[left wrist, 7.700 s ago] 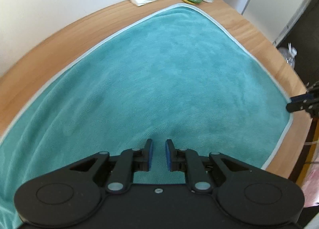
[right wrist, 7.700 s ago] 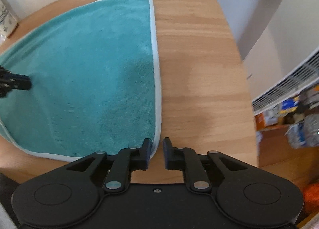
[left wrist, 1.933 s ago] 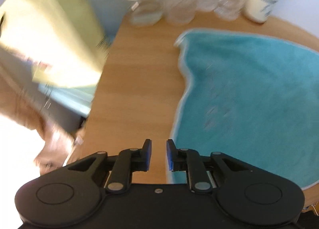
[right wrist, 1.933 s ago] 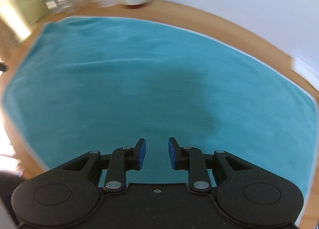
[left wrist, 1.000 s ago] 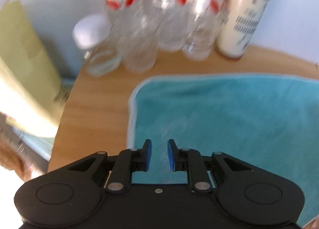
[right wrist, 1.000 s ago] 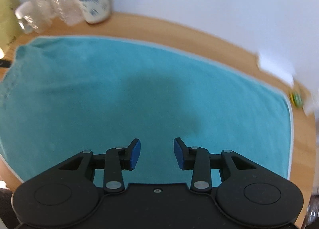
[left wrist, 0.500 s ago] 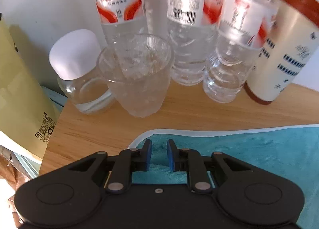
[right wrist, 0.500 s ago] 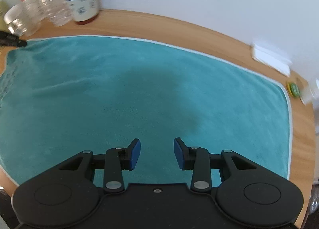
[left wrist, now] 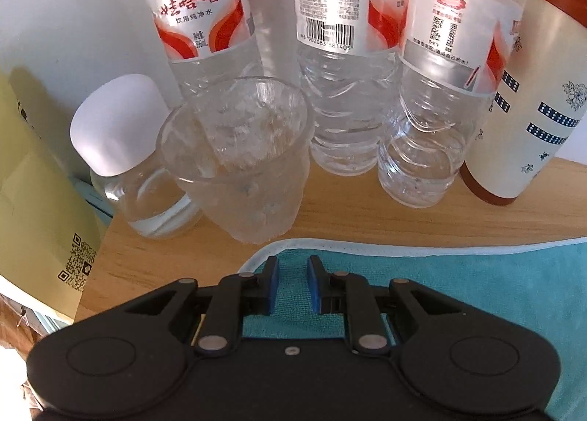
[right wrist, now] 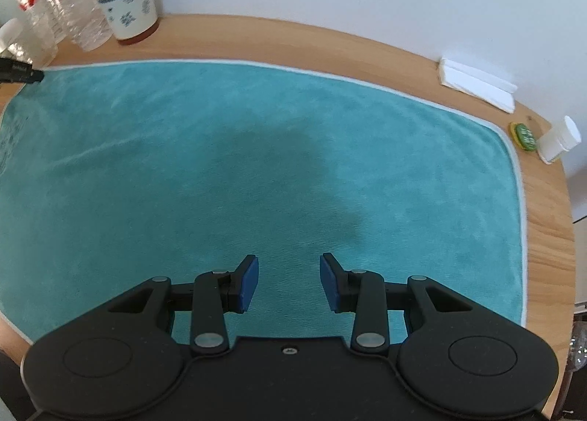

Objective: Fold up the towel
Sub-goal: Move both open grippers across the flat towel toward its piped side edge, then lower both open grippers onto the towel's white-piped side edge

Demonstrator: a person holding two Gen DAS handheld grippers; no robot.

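A teal towel [right wrist: 256,164] with a pale hem lies spread flat on the round wooden table [right wrist: 543,223]. My left gripper [left wrist: 292,274] sits low over the towel's [left wrist: 477,274] far-left corner, its fingers a narrow gap apart with flat cloth showing between them. In the right wrist view its black tip [right wrist: 36,75] pokes in at that corner. My right gripper [right wrist: 288,274] hovers open over the towel's near middle, fingers wide apart and holding nothing.
Right behind the corner stand three water bottles [left wrist: 330,54], a clear glass [left wrist: 238,164], a white-lidded jar [left wrist: 117,135] and a patterned paper cup [left wrist: 532,109]. A yellow package [left wrist: 33,201] is at the left. Folded tissues [right wrist: 477,81], a green disc [right wrist: 522,135] and a white bottle [right wrist: 557,142] sit far right.
My left gripper has swung and closed in on the towel's far-left corner by the bottles, keeping its narrow gap. The right gripper has opened wider over the last two seconds.
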